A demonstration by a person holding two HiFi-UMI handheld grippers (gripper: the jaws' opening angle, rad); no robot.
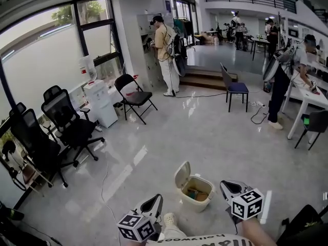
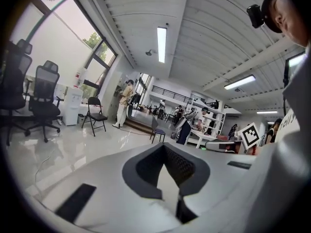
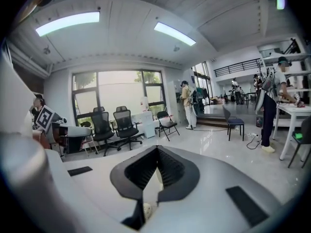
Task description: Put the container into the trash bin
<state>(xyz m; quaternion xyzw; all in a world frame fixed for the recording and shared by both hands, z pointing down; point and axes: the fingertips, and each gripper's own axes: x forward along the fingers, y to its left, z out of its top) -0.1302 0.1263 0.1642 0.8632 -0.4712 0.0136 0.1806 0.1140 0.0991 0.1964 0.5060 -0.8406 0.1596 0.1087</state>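
Observation:
A cream trash bin [image 1: 197, 198] stands on the floor just ahead of me with its lid [image 1: 181, 175] swung up. Something brown and green [image 1: 195, 193] lies inside it; I cannot tell what it is. My left gripper [image 1: 155, 201] hovers low to the bin's left and my right gripper [image 1: 225, 185] close to its right. In the left gripper view my left gripper [image 2: 164, 147] has its jaws meeting at the tips, holding nothing. My right gripper [image 3: 156, 149] looks the same in its own view. Both point out across the room, not at the bin.
Black office chairs [image 1: 65, 122] line the left wall beside a water dispenser [image 1: 99, 102] and a folding chair [image 1: 134, 96]. A blue chair [image 1: 236, 88] and steps [image 1: 205, 78] lie farther off. People stand at the back and at a white desk [image 1: 313, 97]. My shoe [image 1: 169, 221] is below.

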